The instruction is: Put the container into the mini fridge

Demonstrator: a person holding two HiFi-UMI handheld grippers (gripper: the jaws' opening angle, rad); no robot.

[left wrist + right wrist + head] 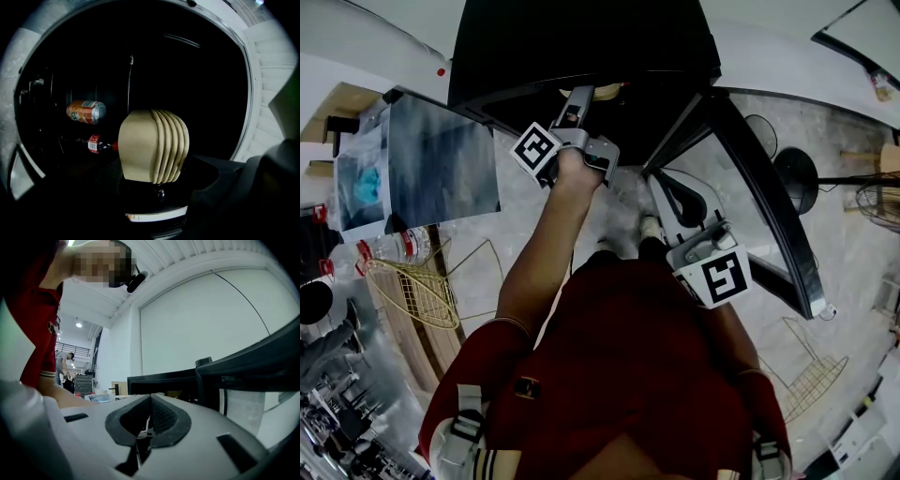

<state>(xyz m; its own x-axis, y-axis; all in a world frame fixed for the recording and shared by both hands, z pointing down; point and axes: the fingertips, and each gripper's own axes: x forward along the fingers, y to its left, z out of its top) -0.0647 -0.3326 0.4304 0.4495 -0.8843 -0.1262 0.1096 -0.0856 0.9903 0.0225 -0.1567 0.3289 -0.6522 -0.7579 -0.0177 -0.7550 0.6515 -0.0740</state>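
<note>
Bare left arm (539, 253) stretched forward, grey two-jaw left gripper (573, 105) clamped on a beige ribbed container (152, 145) — grey right gripper (150, 404) low by torso, jaws together.

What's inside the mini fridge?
An orange can and a dark bottle with a red label lie on their sides in the mini fridge. The beige ribbed container held in front hides whatever is behind it.

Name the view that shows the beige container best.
The left gripper view: the container fills its centre, ribs plain, against the dark fridge. The head view shows only a beige sliver beyond the left gripper. The right gripper view does not clearly show it.
</note>
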